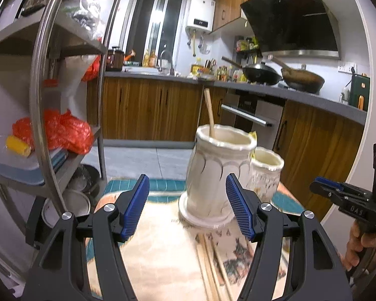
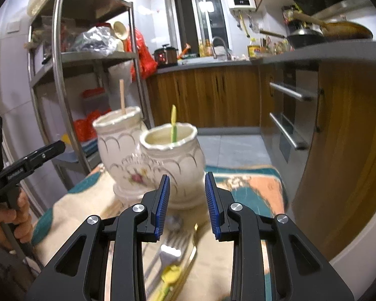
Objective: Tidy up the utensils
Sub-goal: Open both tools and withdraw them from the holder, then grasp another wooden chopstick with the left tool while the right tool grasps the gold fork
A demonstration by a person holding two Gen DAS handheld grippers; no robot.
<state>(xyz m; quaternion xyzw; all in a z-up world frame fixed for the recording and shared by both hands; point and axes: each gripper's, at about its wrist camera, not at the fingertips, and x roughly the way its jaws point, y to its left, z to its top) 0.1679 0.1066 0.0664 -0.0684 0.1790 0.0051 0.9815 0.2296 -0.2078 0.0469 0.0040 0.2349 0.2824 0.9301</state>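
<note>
1. While the left gripper (image 1: pixel 188 208) is hovering level over the patterned cloth (image 1: pixel 158 245), its blue pads (image 1: pixel 135 208) are sitting wide apart with nothing between them, aimed at the taller ceramic jar (image 1: pixel 220 168).
2. The right gripper (image 2: pixel 186 205) is also pointing forward at a slight downward tilt, its fingers spread to a medium gap and gripping nothing; the shorter ceramic jar (image 2: pixel 173 155) is standing just past its tips.
3. From the left wrist view you can see the right gripper coming in from the right edge, with the person's right hand (image 1: pixel 361 240) wrapped around its handle.
4. The two jars are standing upright, just beside each other, on the cloth.
5. A wooden stick (image 1: pixel 209 113) is poking out of the taller jar, long axis nearly vertical and leaning a bit, resting against the rim.
6. A yellow-green utensil (image 2: pixel 173 123) is standing close to vertical in the shorter jar, handle end up.
7. More utensils are lying flat on the cloth under the right gripper, including a fork (image 2: pixel 173 240) and something yellow (image 2: pixel 170 273), long axes running roughly toward the jars. Too blurry to say much more.
</note>
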